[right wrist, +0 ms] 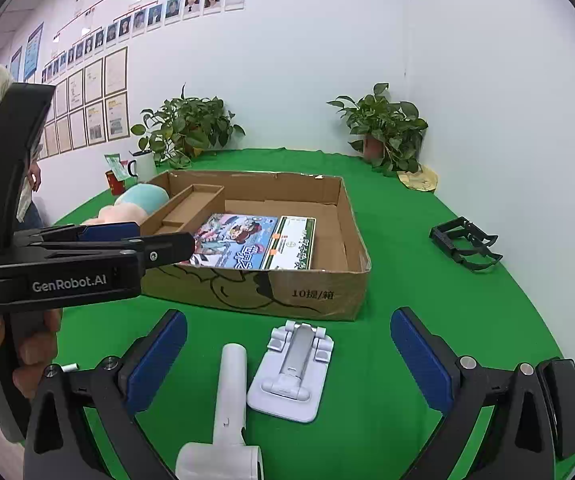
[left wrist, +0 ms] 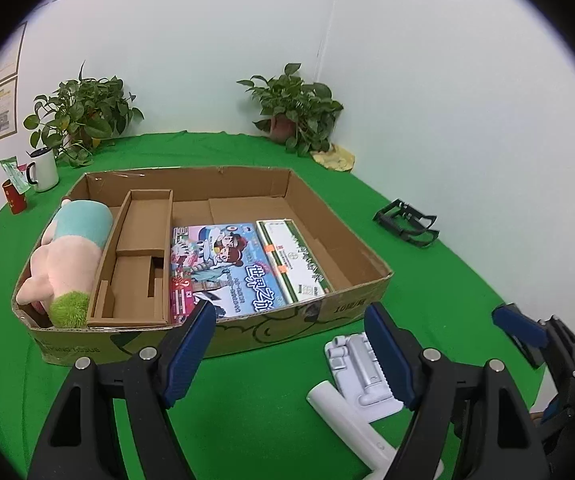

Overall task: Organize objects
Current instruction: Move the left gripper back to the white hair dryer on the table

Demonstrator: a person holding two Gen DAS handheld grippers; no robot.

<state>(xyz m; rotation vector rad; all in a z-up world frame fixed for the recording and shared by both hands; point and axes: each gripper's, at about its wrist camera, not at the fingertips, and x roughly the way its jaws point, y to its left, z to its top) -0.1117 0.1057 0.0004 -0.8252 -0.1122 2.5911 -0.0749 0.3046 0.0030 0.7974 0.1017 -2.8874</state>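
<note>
Cardboard box [right wrist: 319, 292] | phone stand [right wrist: 291, 376], white handheld device [right wrist: 229, 396] in front (both outside)

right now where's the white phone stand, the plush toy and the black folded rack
white phone stand [right wrist: 291, 376]: right wrist view, on its flat base plate
plush toy [left wrist: 69, 250]: left wrist view, on its pink body
black folded rack [right wrist: 465, 248]: right wrist view, on its frame

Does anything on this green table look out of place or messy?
Yes. A white folding stand and a white handheld device lie loose on the green cloth, outside the brown cardboard box. A black wire rack lies tipped near the wall.
</note>
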